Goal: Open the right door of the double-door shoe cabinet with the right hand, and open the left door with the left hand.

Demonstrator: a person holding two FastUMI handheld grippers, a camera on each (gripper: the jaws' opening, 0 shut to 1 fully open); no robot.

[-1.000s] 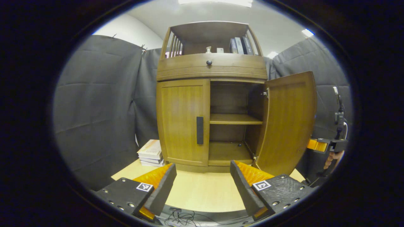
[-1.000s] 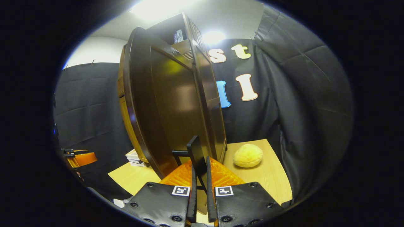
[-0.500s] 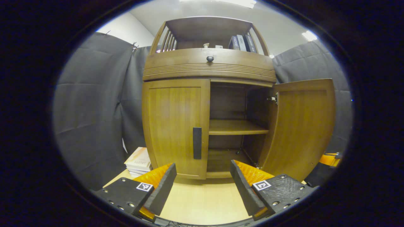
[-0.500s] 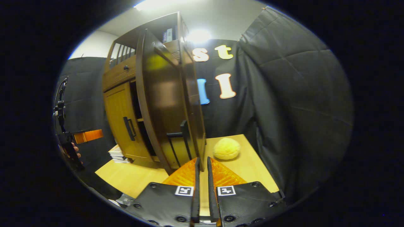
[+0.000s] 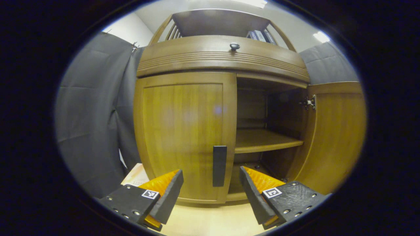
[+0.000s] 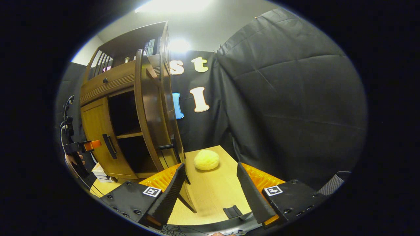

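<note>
The wooden shoe cabinet (image 5: 223,55) stands close in front in the left gripper view. Its left door (image 5: 183,131) is closed, with a black vertical handle (image 5: 219,165). My left gripper (image 5: 210,175) is open, its fingers on either side of that handle and a little short of it. The right door (image 5: 334,137) stands swung wide open, baring the inner shelf (image 5: 262,141). In the right gripper view this right door (image 6: 147,108) shows edge-on, its handle (image 6: 170,146) just beyond my open right gripper (image 6: 210,177), which holds nothing. The left gripper (image 6: 93,144) shows far left, near the left door's handle (image 6: 109,146).
A yellow round lump (image 6: 206,159) lies on the light wooden table (image 6: 213,193) right of the cabinet. A small black piece (image 6: 232,211) sits near the table's front edge. A stack of books (image 5: 136,175) lies left of the cabinet. Black cloth walls surround the booth.
My right gripper let go of the right door's handle, opened and drew back to the right. My left gripper moved forward, close to the left door's handle.
</note>
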